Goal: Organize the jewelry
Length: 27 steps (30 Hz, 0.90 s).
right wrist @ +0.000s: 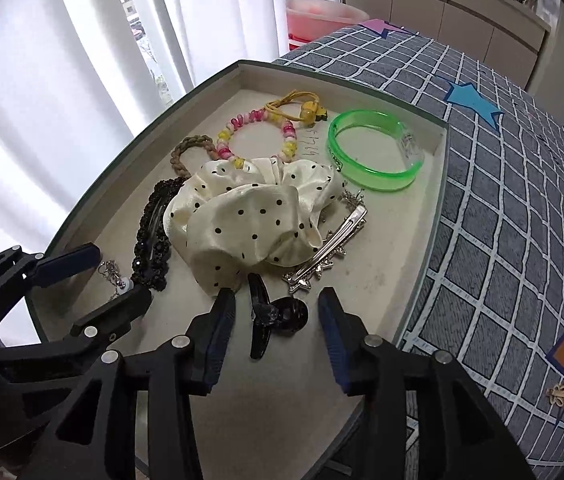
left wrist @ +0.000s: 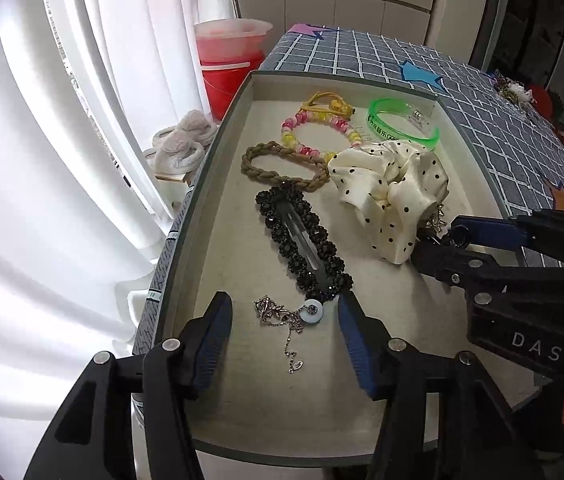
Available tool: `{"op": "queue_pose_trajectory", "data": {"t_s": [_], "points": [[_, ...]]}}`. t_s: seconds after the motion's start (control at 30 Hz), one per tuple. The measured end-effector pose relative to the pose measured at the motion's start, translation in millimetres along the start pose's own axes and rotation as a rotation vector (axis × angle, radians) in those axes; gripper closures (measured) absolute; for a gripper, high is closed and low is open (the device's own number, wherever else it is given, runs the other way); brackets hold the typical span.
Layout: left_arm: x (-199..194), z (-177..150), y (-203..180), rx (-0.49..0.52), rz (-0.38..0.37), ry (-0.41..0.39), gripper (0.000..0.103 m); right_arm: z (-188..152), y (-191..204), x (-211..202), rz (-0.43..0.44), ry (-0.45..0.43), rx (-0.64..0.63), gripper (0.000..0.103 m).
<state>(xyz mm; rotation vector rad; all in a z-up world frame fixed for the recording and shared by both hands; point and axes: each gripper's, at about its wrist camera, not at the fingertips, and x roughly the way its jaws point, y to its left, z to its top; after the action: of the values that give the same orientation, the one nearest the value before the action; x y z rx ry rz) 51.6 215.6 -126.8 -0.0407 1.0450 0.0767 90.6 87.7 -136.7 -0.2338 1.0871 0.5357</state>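
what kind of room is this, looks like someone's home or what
Most likely a home, perhaps a bedroom: white curtains over a window, fluffy slippers beside them, cream cabinets behind, and a checked cloth under a tray of hair accessories.

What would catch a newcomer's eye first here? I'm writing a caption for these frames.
Probably the cream polka-dot scrunchie heaped mid-tray, with the bright green bangle at the tray's far right corner. Next, the two open tongs: the left tongs straddle a silver chain pendant, the right tongs a small black claw clip.
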Motion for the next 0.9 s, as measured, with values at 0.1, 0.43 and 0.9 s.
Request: {"op": "queue_pose_trajectory", "data": {"t_s": [0.1,0.43,0.9], "points": [[-3.1,0.4,-0.5,-0.002,0.005,-0.006,0.04,1.6,-5.1,-6.4,0.032,-0.013,0.032,0.054],[-27.7,1.4,-6.2,-0.015,0.005,-0.044,0.04,5.5,-23.5,-46.5,0.088,-0.072,0.113,0.037],[-37.7,-1.9,-14.0,0.004,0.021,-0.035,0.012,-6.1,-35.1,-73.0,0.053,-0.067,0.124,0.036]]}}
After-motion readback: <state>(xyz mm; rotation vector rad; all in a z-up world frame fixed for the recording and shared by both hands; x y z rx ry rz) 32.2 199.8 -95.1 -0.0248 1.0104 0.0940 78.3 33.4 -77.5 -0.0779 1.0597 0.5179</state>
